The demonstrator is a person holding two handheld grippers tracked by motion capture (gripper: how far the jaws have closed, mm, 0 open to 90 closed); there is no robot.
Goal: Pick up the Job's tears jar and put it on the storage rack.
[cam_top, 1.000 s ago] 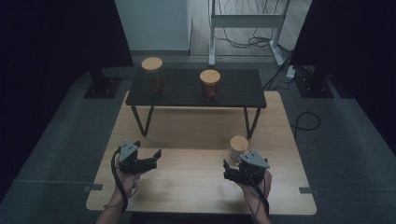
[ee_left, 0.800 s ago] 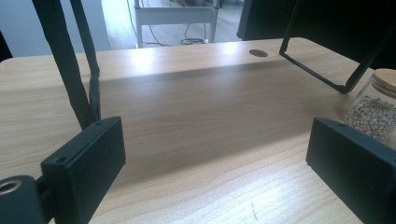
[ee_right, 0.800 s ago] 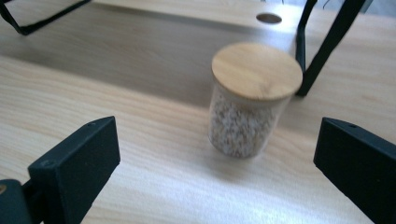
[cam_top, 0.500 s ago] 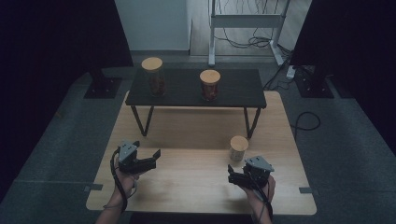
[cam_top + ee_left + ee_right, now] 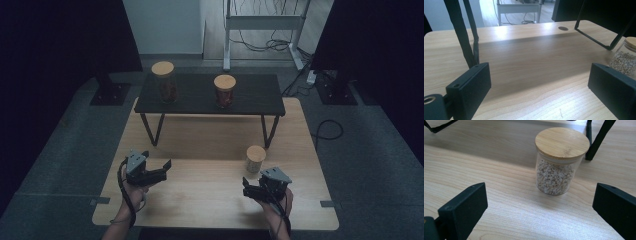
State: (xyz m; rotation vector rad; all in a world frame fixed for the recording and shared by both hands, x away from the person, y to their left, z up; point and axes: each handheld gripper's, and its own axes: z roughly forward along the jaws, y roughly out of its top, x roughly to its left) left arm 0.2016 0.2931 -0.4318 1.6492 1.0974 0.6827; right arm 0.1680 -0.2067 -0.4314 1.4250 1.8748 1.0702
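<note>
Right claw (image 5: 541,202), jaws spread wide short of the bamboo-lidded glass jar of pale grains (image 5: 557,167) near the wooden table's right edge (image 5: 320,165), could probably topple it with an off-centre close.

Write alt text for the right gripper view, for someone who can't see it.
A small glass jar of pale grains, closed with a round wooden lid, stands upright on a light wooden table. The right gripper faces it with its two black jaws wide open, not touching it. A black leg of a low shelf stands just behind the jar.
</note>
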